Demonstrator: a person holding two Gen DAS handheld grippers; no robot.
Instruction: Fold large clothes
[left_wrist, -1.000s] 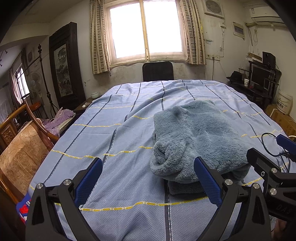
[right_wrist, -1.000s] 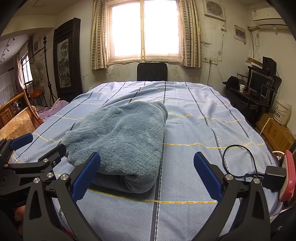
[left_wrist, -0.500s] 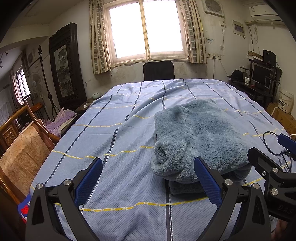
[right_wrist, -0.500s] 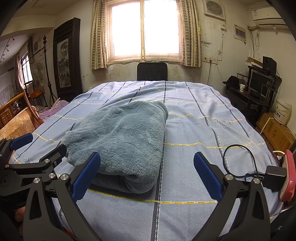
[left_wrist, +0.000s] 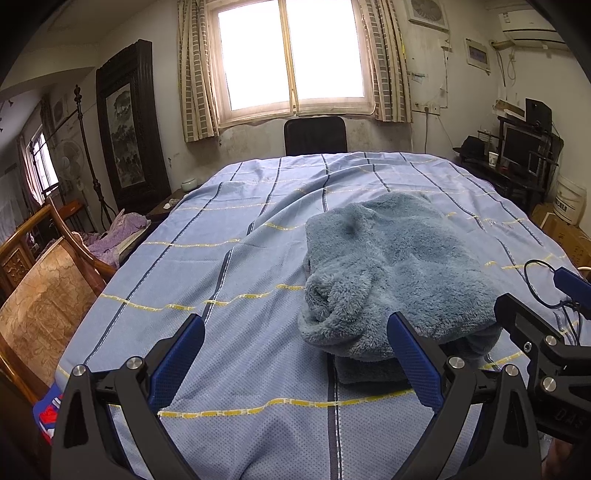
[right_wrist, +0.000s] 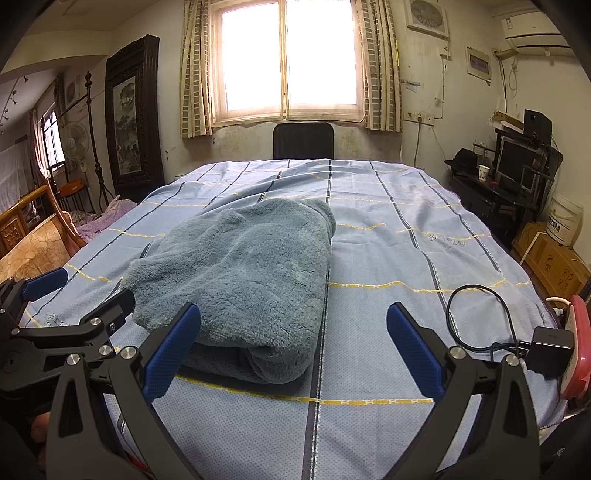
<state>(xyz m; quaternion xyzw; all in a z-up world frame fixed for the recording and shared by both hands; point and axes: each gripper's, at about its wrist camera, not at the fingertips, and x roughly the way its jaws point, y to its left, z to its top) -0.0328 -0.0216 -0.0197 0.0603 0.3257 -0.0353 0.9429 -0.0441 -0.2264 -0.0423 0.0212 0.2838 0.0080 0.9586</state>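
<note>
A grey-blue fleece garment (left_wrist: 395, 269) lies folded into a thick bundle on the bed (left_wrist: 236, 258); the right wrist view shows the same garment (right_wrist: 243, 273) left of centre. My left gripper (left_wrist: 295, 354) is open above the sheet, its right finger just in front of the bundle's near left corner. My right gripper (right_wrist: 293, 350) is open too, its left finger near the bundle's front edge. Neither holds anything. Each gripper shows at the edge of the other's view.
The blue striped sheet (right_wrist: 388, 258) covers the whole bed. A black cable and charger (right_wrist: 546, 347) lie at the right edge by a pink object (right_wrist: 576, 354). A wooden chair (left_wrist: 40, 302) stands left; a desk with a monitor (right_wrist: 517, 166) stands right. A dark chair (right_wrist: 303, 140) sits under the window.
Both grippers stay open and nearly still; the left wrist view has drifted very slightly. The garment has not moved.
</note>
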